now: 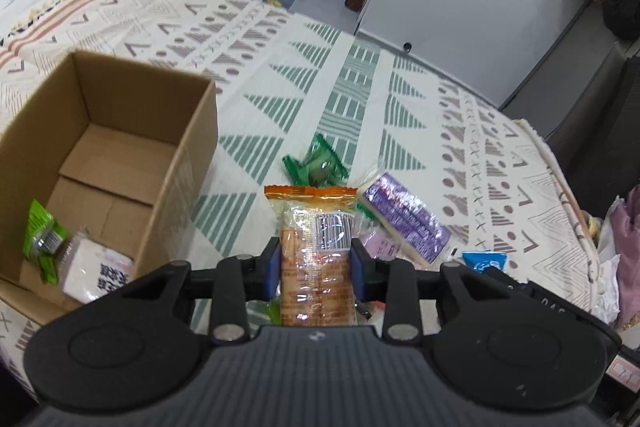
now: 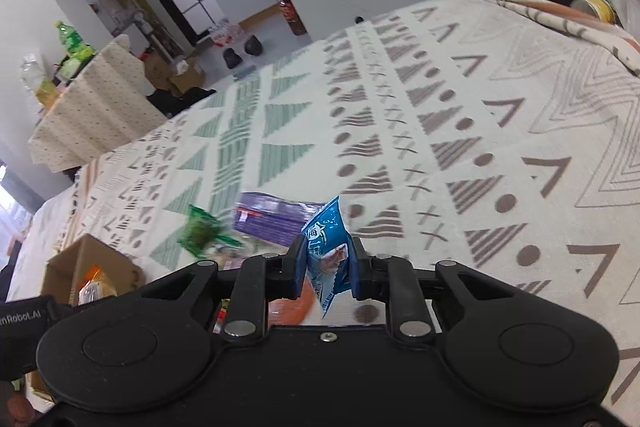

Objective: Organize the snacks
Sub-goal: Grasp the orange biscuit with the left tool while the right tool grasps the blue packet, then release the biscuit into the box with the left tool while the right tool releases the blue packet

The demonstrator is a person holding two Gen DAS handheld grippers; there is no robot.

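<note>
The cracker pack (image 1: 316,259) is clamped lengthwise in the left tool (image 1: 316,267); the box (image 1: 104,163) lies to its left. The right tool (image 2: 326,267) grips a blue packet (image 2: 326,239).

A woven cloth blanket (image 1: 360,99) with a matt, slightly rough surface covers the bed. The cardboard box (image 1: 120,131) is plain matt brown paperboard. The cracker packet (image 1: 316,239) is glossy clear plastic film, as are the purple packet (image 1: 404,215) and blue sachet (image 2: 326,239). The left gripper (image 1: 316,267) is matt black plastic with shiny metal screws.
</note>
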